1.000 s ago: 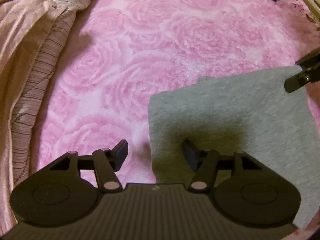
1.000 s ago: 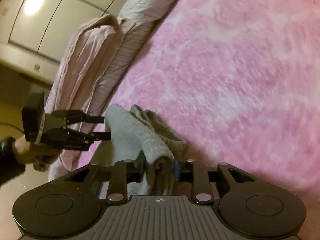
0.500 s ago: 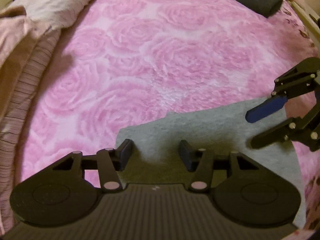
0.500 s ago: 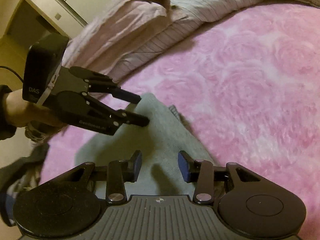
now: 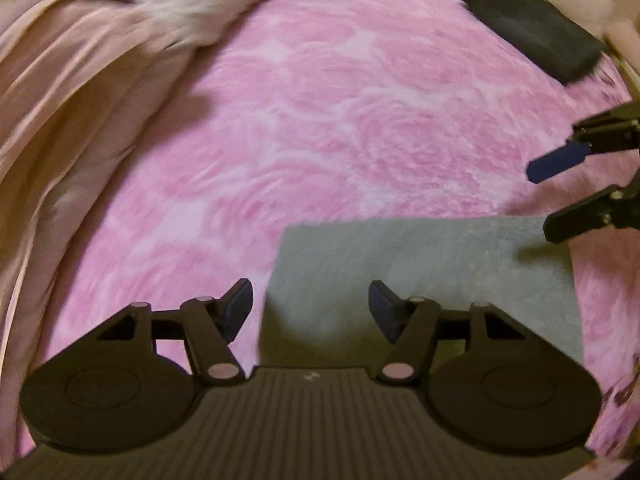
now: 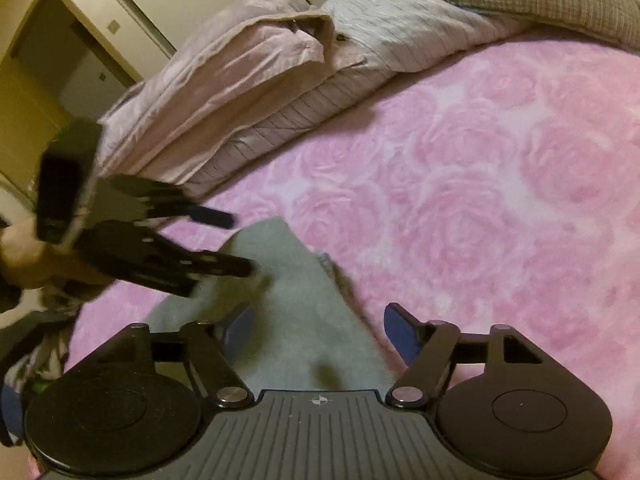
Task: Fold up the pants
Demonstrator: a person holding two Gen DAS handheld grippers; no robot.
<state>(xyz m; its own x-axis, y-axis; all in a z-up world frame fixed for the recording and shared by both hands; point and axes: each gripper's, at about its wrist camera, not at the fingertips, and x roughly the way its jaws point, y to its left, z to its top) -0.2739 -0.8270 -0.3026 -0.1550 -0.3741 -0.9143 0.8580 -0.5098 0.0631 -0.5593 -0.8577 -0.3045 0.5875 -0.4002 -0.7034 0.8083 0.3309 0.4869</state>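
- My right gripper [image 6: 318, 332] jaws opening, nothing pinched, grey pants [image 6: 296, 320] folded flat below
- Left gripper [image 6: 236, 240] above pants' far corner
- Pink blanket [image 6: 480, 200], duvet [image 6: 248, 92] behind

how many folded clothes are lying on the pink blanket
2: the grey pants folded flat at the near edge under both tools, and a dark folded garment at the far right corner. Others may lie out of view.

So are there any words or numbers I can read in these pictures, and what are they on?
None can be read.
Left gripper: its body is blurred in the right wrist view, so any print on it is unreadable.
Right gripper: only a small crosshair mark on its base, no letters.
Gray pants, pink blanket and dark folded cloth: no writing.
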